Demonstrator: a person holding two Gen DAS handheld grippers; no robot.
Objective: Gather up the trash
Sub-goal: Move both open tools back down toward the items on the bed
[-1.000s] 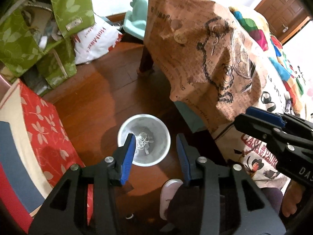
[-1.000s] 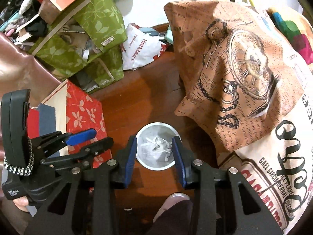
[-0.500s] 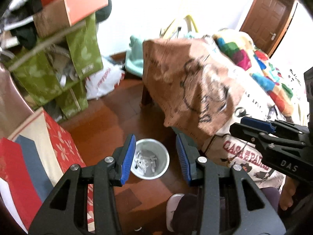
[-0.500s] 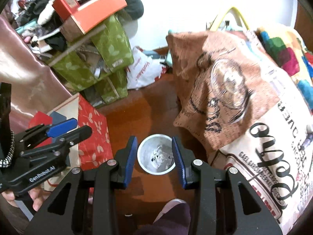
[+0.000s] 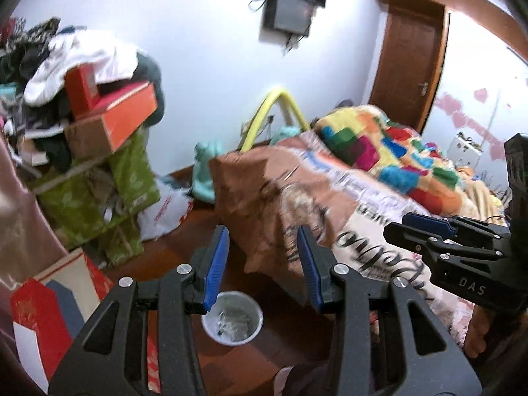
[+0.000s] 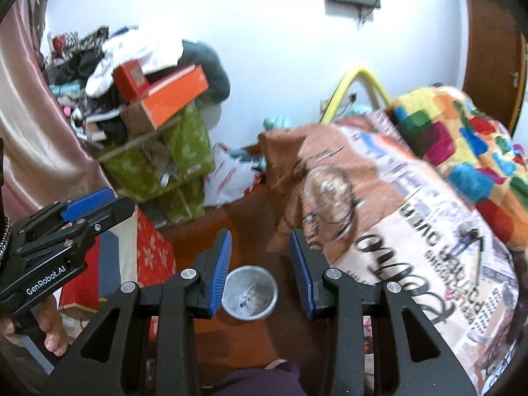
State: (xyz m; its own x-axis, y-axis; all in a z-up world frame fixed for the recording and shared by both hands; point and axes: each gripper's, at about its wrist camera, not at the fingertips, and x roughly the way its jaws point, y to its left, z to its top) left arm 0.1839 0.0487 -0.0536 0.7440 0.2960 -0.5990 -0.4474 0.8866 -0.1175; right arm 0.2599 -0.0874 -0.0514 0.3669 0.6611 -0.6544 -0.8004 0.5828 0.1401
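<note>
A small white trash bin [image 5: 232,317] [image 6: 249,292] stands on the wooden floor far below, with crumpled pale scraps inside. My left gripper [image 5: 262,264] hangs high above it, open, with nothing between its blue pads. My right gripper [image 6: 260,265] is open and empty too, also well above the bin. Each gripper shows in the other's view: the right gripper [image 5: 425,231] at the right edge, the left gripper [image 6: 82,211] at the left edge, a hand gripping its handle.
A bed draped in a brown printed cloth [image 5: 274,191] and a multicoloured blanket [image 6: 462,135] fills the right. Green bags [image 6: 178,161], orange boxes [image 5: 122,115] and piled clothes stack on the left. A red floral box [image 6: 153,250] stands beside the bin. A wooden door [image 5: 406,66] is at the back.
Both grippers have risen and tilted up, so the bin looks smaller and lower, and the wall, door and pile tops have come into view. The jaws have not changed.
</note>
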